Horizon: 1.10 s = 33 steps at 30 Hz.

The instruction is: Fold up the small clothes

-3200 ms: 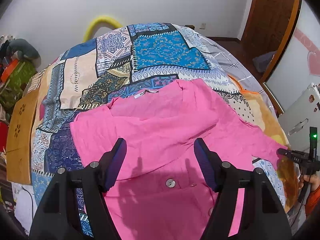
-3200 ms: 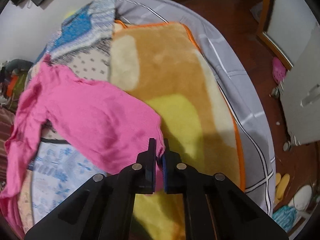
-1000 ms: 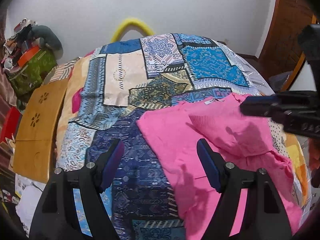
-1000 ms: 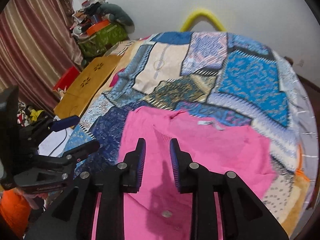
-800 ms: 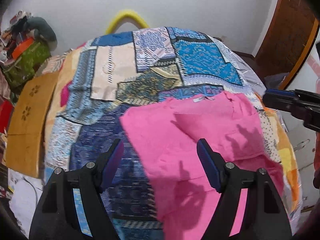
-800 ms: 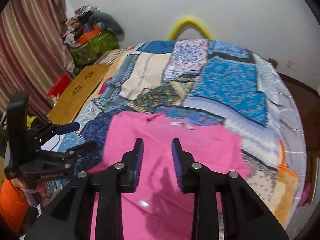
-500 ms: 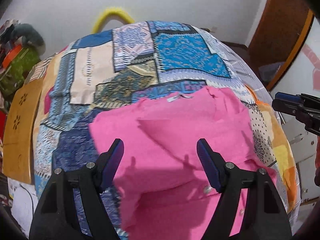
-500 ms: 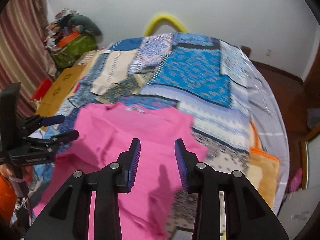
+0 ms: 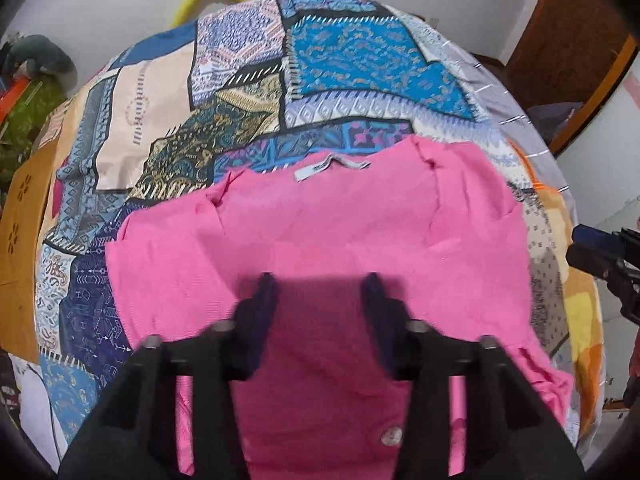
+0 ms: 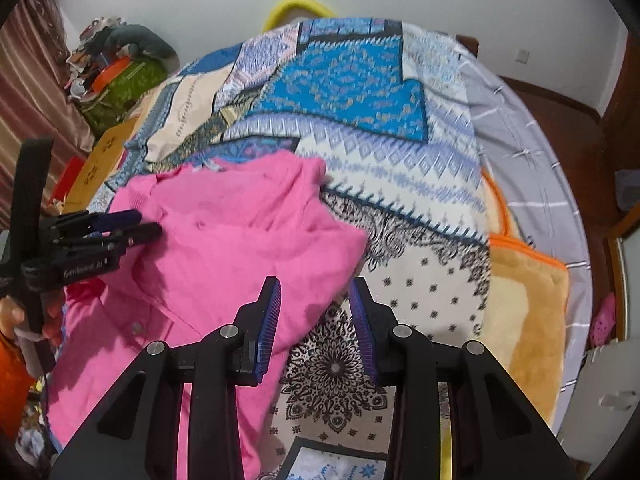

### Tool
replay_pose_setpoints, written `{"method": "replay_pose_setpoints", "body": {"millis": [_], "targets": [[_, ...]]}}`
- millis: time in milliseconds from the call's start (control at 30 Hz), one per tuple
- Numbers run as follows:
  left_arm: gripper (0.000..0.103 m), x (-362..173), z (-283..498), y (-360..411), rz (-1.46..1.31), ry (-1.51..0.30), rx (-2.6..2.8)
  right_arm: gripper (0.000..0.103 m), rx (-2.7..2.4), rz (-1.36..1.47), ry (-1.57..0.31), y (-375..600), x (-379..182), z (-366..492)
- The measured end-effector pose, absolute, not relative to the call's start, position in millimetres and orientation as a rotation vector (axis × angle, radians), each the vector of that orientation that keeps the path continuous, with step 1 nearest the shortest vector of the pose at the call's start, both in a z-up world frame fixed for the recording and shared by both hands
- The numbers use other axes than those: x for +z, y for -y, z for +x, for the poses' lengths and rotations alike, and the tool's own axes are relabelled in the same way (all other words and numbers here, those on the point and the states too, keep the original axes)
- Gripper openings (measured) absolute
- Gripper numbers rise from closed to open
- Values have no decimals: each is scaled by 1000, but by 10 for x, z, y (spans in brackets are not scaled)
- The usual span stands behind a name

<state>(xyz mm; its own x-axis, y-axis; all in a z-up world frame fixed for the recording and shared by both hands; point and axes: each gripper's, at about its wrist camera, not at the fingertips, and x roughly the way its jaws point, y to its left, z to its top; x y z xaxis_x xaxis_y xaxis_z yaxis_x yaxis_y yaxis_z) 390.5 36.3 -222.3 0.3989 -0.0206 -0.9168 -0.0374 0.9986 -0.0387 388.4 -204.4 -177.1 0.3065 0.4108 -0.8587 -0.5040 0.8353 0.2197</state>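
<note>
On our left, the left gripper (image 9: pixel 320 300) hangs low over the middle of the pink shirt (image 9: pixel 320 240). A second ago it was beside the shirt over the patchwork bedspread (image 9: pixel 160 120); now pink cloth fills the space under it. Its jaws have just been closing, and they stand apart with nothing pinched between them: the pads hover above the fabric. The shirt lies on the bedspread, neck label (image 9: pixel 320 166) at the far edge, both sleeves folded in across the body.

To the right, the right gripper (image 10: pixel 314 320) has slid off the shirt's centre to its right edge. Its jaws are apart and empty, one pad over pink, the other over the black-and-white print.

We judge the sleeve folds done, and both tools are lining up for the crosswise fold.
</note>
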Motion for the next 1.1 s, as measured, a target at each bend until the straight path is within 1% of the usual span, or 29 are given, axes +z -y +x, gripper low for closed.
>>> {"method": "replay_pose_setpoints", "body": {"millis": [67, 100, 300, 467, 667, 733, 767, 800, 833, 900, 933, 1000, 1033, 1067, 1100], "targets": [[17, -2250, 3893, -397, -54, -1162, 12, 32, 613, -97, -1117, 2032, -1839, 3884], [14, -2244, 3884, -420, -51, -1157, 14, 32, 616, -96, -1124, 2022, -1870, 3878], [13, -2115, 3694, -639, -86, -1128, 10, 32, 633, -76, -1138, 2017, -1940, 3816], [13, -2083, 3486, -830, -130, -1145, -2, 32, 637, -64, -1140, 2030, -1903, 3729], [13, -2108, 3262, -946, -75, -1164, 50, 32, 636, -66, -1124, 2039, -1767, 3573], [13, -2085, 3197, -996, -77, -1166, 60, 36, 636, -70, -1114, 2041, -1709, 3506], [16, -2052, 3152, -1031, -81, -1163, 68, 42, 634, -74, -1108, 2045, -1678, 3472], [19, -2019, 3113, -1056, -84, -1157, 72, 46, 631, -78, -1099, 2051, -1644, 3433], [21, -1978, 3071, -1080, -88, -1148, 76, 47, 629, -84, -1089, 2059, -1607, 3386], [37, -1881, 2974, -1118, -85, -1123, 87, 47, 626, -95, -1079, 2074, -1540, 3289], [41, -1845, 2936, -1126, -81, -1112, 92, 47, 622, -98, -1078, 2087, -1515, 3249], [55, -1734, 2831, -1148, -69, -1079, 101, 48, 614, -102, -1075, 2116, -1474, 3184], [57, -1689, 2792, -1159, -64, -1067, 104, 48, 609, -102, -1074, 2125, -1458, 3150], [61, -1647, 2742, -1172, -59, -1057, 106, 51, 604, -102, -1072, 2142, -1444, 3116], [64, -1601, 2676, -1182, -51, -1046, 109, 57, 598, -101, -1069, 2166, -1431, 3070]]}}
